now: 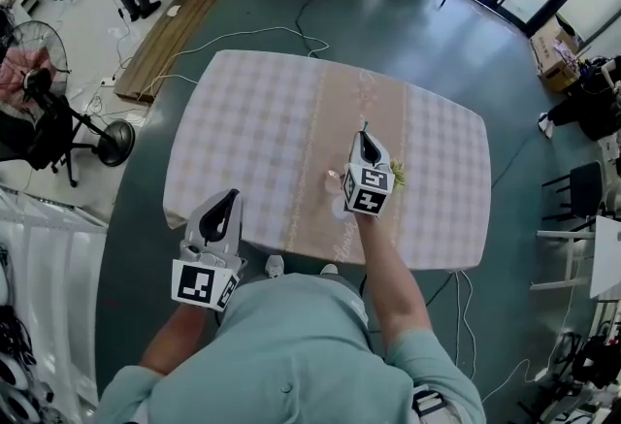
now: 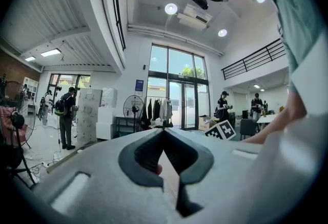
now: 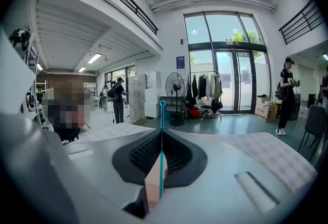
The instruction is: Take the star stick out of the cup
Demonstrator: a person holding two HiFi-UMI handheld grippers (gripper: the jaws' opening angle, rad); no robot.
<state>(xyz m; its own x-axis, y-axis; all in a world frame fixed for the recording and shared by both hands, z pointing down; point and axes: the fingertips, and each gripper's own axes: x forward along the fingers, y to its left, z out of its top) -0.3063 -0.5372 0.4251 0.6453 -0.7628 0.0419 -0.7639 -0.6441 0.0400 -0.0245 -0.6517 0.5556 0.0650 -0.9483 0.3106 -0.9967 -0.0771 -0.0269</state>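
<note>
Right gripper (image 3: 162,135) has its 2 jaws clenched on the thin teal star stick (image 3: 161,166), mid-shaft, just above the pink cup (image 3: 150,192); left gripper (image 2: 164,133) closed, empty; stick seems light, slim, slippery; pinch the shaft firmly

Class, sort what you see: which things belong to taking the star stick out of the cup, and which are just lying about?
In the job: star stick, right gripper shut on it, what looks like the cup.
Lying about: idle left gripper, standing fan, floor cables, cardboard boxes.
</note>
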